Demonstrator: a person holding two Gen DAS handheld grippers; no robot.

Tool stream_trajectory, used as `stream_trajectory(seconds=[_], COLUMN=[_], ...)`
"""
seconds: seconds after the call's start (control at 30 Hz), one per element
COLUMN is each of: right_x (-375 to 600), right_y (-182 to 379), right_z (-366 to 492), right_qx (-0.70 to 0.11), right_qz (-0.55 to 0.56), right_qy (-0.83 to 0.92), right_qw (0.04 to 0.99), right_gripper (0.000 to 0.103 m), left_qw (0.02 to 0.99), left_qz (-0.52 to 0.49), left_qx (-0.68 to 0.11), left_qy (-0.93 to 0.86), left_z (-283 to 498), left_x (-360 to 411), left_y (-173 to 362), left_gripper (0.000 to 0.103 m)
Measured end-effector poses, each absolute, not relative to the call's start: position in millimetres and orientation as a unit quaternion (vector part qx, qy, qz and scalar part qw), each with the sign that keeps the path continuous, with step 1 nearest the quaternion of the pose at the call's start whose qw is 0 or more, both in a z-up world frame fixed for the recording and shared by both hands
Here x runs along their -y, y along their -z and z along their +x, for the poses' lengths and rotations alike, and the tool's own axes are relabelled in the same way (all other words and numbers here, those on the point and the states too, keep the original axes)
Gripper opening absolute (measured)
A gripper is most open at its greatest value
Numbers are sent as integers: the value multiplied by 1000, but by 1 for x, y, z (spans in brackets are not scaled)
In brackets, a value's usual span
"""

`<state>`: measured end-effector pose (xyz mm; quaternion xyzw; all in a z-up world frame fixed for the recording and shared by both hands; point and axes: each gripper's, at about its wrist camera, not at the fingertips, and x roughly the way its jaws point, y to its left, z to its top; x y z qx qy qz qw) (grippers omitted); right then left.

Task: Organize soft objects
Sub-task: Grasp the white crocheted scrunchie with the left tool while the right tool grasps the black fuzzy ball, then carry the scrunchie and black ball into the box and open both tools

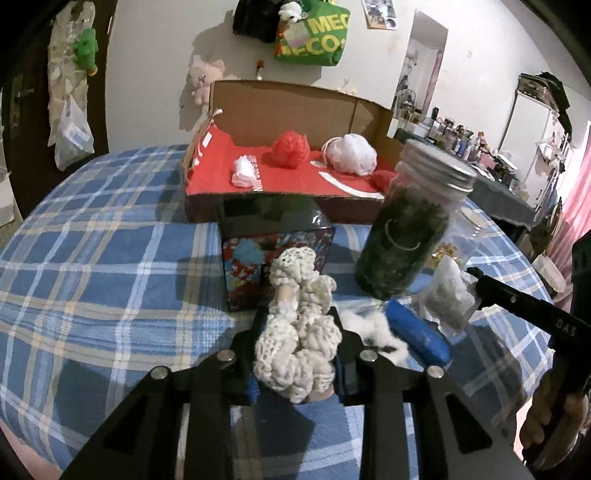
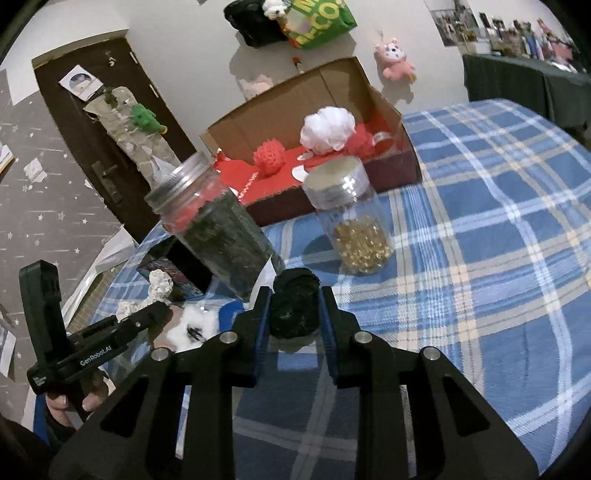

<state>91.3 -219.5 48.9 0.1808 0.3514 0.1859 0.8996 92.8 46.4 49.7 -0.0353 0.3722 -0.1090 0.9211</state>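
Claw contents — dark, unidentifiable lump

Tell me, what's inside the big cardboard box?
The cardboard box holds a red knitted ball, a white fluffy pouf and another red ball, on a red lining. Its front wall hides the near floor.

**What Cannot Be Seen Well**

The bottom of the white crochet toy is hidden between the fingers of the left gripper. The lower part of the black soft thing is covered by the right gripper. The green bag on the wall is cut off at the top edge, so its words cannot be fully read. The small bottles on the far shelf are too tiny and blurred to be told apart.
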Motion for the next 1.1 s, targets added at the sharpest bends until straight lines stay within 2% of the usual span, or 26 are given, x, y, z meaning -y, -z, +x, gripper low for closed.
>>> stream_trajectory(seconds=[0.27,0.43,0.53,0.57,0.6,0.63,0.67,0.87,1.07,1.1], right_x=[205,193,197,198,202,204,208,219,240,246], right_y=[-63,-52,-42,-38,-35,-33,-31,-30,-26,-24], right_z=[80,79,79,80,80,80,81,75,76,76], right_qx=[-332,-348,-362,-368,-372,-374,-377,-361,-350,-347], right_qz=[122,89,109,118,128,135,144,170,218,238], right_qy=[-173,-160,-170,-177,-178,-177,-177,-182,-173,-179], right_qw=[919,919,910,905,902,900,898,899,895,889], right_gripper=[24,25,27,30,41,54,75,76,75,72], left_qw=[923,920,918,917,916,916,917,920,922,921], left_qz=[-31,-27,-22,-20,-20,-21,-20,-10,-16,-19], left_qx=[-365,-372,-378,-379,-380,-379,-378,-371,-369,-370], left_qy=[115,119,122,124,126,127,128,130,117,116], left_z=[88,85,85,84,83,81,81,78,81,82], left_x=[-43,-38,-35,-33,-32,-31,-31,-27,-33,-34], left_y=[-53,-48,-44,-42,-40,-38,-36,-34,-35,-35], left_gripper=[31,31,32,35,38,42,48,61,61,61])
